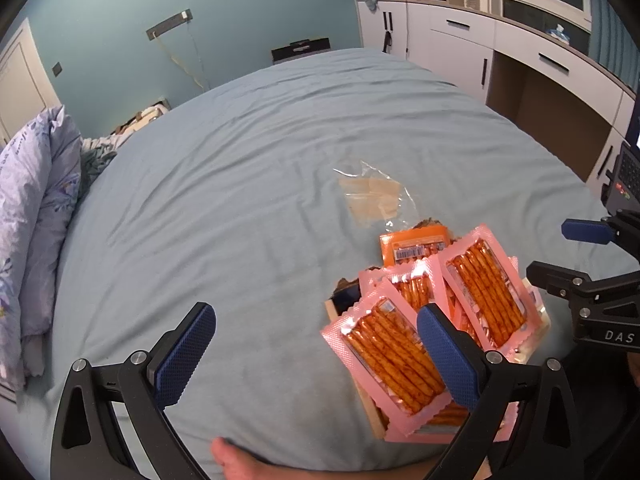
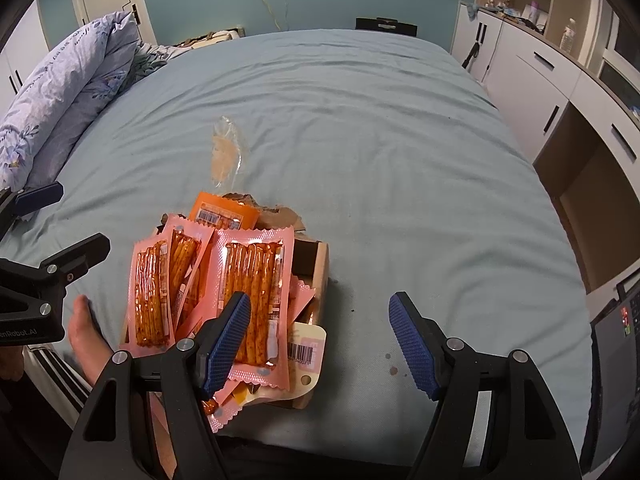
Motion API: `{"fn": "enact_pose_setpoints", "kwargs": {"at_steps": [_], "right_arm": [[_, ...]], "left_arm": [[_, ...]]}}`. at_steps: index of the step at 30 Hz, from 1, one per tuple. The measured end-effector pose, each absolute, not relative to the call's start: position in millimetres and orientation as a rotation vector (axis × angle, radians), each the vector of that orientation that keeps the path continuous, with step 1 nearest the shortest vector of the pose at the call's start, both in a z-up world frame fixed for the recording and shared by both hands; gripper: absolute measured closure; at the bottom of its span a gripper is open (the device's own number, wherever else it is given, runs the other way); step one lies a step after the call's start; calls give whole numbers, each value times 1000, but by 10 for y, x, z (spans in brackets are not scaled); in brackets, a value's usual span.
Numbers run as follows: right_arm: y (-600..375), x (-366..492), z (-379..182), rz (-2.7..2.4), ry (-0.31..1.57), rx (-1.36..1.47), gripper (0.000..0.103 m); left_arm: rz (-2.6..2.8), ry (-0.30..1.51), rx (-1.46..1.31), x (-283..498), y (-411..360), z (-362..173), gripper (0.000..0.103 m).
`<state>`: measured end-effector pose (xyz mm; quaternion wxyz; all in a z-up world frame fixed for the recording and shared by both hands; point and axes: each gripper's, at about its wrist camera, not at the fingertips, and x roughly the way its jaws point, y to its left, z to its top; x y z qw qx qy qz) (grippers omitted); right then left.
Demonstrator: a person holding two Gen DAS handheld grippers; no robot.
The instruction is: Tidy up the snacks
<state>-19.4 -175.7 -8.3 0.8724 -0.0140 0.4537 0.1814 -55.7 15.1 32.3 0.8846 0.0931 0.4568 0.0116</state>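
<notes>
A: From the left wrist, what is seen?
B: The left gripper (image 1: 316, 354) is spread wide, empty, beside pink snack packs (image 1: 394, 364) heaped in a wooden box (image 1: 370, 408) on the bed (image 1: 240, 160).

A: And the right wrist?
B: The right gripper (image 2: 320, 340) is likewise wide and empty. The clear packet (image 2: 226, 152), lying apart, is best pinched flat by an edge.

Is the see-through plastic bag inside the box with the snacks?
No, the clear plastic bag lies alone on the blue bedsheet, beyond the wooden box of pink snack packets.
</notes>
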Motion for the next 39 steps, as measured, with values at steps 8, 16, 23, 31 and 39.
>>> {"fn": "enact_pose_setpoints", "kwargs": {"at_steps": [8,16,23,31,39], "right_arm": [[-1754,-193,-82,378,951,-27,32],[-1758,-216,-66,378,943,-16,32],[-1733,-233,-64,380,943,-20,32],[-1727,-240,-63,378,944,-16,32],[-1737,-231,-69,374,947,-10,32]], "left_arm": [[25,953,206,-552,122,311,0],[45,940,216,-537,119,283,0],[45,940,187,-518,154,276,0],[38,934,187,-519,152,282,0],[17,889,167,-569,167,341,1]]}}
